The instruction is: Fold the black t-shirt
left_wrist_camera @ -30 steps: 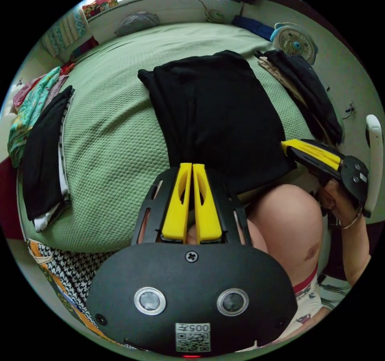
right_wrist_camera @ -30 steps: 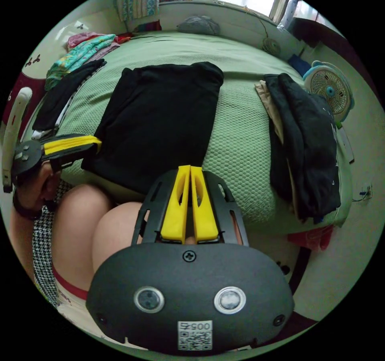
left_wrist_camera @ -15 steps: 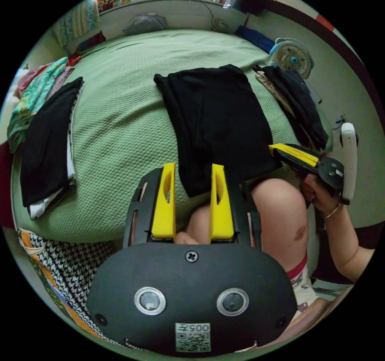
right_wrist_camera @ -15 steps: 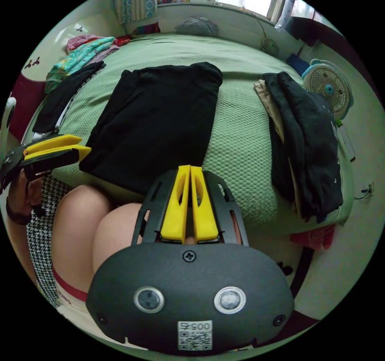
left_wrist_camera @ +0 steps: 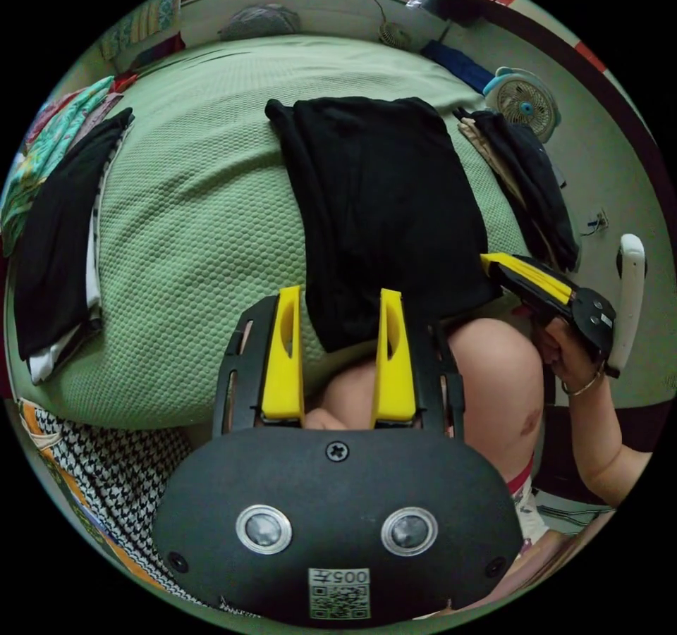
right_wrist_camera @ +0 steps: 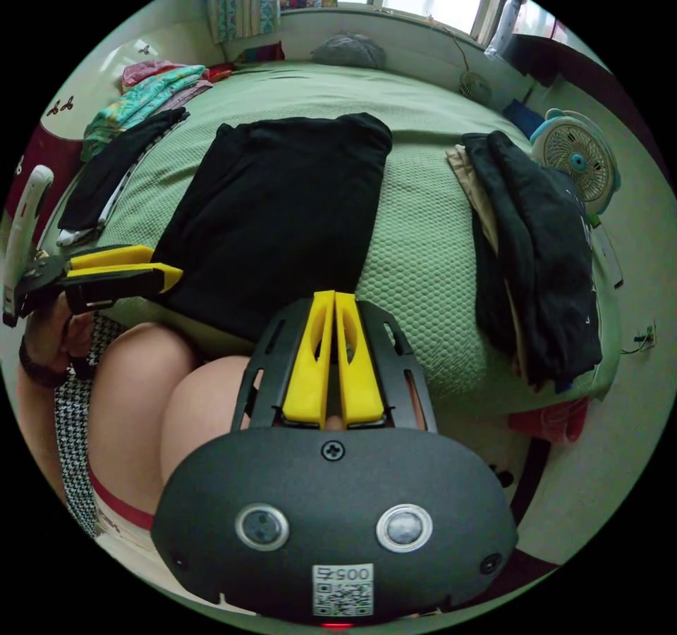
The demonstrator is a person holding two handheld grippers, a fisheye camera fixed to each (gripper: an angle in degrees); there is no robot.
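The black t-shirt [left_wrist_camera: 381, 205] [right_wrist_camera: 282, 212] lies flat as a folded rectangle on the green bed cover [left_wrist_camera: 197, 205], its near edge hanging over the bed's side by a person's knees [left_wrist_camera: 493, 381]. My left gripper [left_wrist_camera: 339, 297] is open, and the shirt's near left corner shows between its jaws without touching them. In the right gripper view the left gripper [right_wrist_camera: 166, 263] hovers at that same corner. My right gripper [right_wrist_camera: 334, 297] is shut at the shirt's near right corner. From the left gripper view the right gripper [left_wrist_camera: 488, 263] pinches the shirt's edge.
A heap of dark clothes [left_wrist_camera: 536, 184] [right_wrist_camera: 543, 254] lies on the bed's right side. A stack of folded clothes [left_wrist_camera: 56, 226] [right_wrist_camera: 113, 170] sits on the left. A small fan [left_wrist_camera: 525, 103] [right_wrist_camera: 578, 159] stands on the floor. Houndstooth cloth [left_wrist_camera: 106, 452] hangs below the bed's edge.
My left gripper opened and let go of the shirt's near left corner, then stayed open close to it. The right gripper has stayed shut at its corner.
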